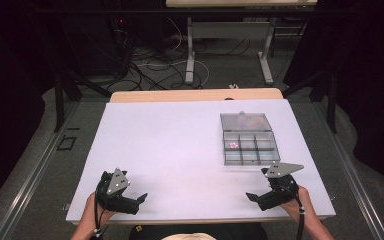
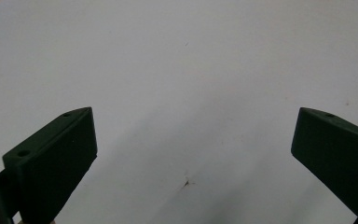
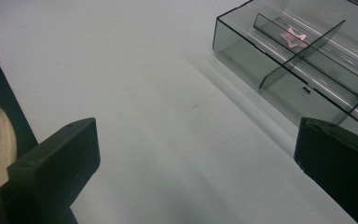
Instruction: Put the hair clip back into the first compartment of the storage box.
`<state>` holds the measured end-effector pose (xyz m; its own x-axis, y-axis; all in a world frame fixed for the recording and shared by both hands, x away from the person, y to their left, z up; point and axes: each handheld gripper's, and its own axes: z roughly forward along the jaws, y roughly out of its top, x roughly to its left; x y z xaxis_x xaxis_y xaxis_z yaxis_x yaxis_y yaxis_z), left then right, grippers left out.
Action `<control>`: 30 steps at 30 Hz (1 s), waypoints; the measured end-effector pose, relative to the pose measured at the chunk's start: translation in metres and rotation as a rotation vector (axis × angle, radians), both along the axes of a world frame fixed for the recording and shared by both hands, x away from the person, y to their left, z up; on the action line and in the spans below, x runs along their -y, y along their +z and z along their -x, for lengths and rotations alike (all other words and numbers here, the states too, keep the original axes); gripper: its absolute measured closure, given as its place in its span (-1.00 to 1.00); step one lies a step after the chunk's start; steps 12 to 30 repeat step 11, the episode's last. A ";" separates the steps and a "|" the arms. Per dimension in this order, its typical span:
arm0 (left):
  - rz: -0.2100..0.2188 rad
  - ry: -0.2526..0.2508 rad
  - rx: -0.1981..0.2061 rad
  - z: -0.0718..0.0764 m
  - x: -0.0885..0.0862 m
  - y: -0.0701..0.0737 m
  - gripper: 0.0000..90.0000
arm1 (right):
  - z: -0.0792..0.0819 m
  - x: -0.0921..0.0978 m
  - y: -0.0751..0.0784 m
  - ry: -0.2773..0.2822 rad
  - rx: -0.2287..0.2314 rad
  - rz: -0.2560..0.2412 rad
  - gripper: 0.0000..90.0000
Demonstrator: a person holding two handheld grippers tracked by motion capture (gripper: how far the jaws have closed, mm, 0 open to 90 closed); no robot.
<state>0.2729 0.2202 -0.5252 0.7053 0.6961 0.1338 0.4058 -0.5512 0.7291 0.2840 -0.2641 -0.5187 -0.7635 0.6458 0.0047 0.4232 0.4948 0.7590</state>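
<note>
A clear grey plastic organiser box (image 1: 248,139) with its lid laid back lies at the right of the white table; its compartments also show in the right gripper view (image 3: 279,60). A small pink star-shaped piece (image 1: 233,145) (image 3: 293,37) sits in one compartment. My left gripper (image 1: 141,199) rests near the front left edge, jaws wide apart over bare table (image 2: 191,116). My right gripper (image 1: 252,196) sits near the front right edge, just in front of the box, jaws wide apart with nothing between them (image 3: 196,144).
The white table top (image 1: 180,145) lies bare between the grippers and the box. Its front edge runs right under both hands. Beyond the far edge stand another table's legs (image 1: 190,55) and tangled floor cables (image 1: 150,65).
</note>
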 end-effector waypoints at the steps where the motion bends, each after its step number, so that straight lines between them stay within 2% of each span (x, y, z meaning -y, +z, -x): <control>1: -0.004 -0.003 0.001 0.000 0.000 0.000 -0.99 | 0.001 0.002 0.000 -0.008 0.001 -0.006 -1.00; 6: -0.009 -0.008 -0.006 -0.001 0.000 -0.001 -0.99 | 0.005 0.007 -0.002 -0.003 0.002 -0.007 -1.00; 11: -0.018 -0.009 -0.004 -0.002 -0.001 0.000 -0.99 | 0.004 0.006 -0.002 0.013 0.011 -0.003 -1.00; 30: -0.018 -0.009 -0.004 -0.002 -0.001 0.000 -0.99 | 0.004 0.006 -0.002 0.013 0.011 -0.003 -1.00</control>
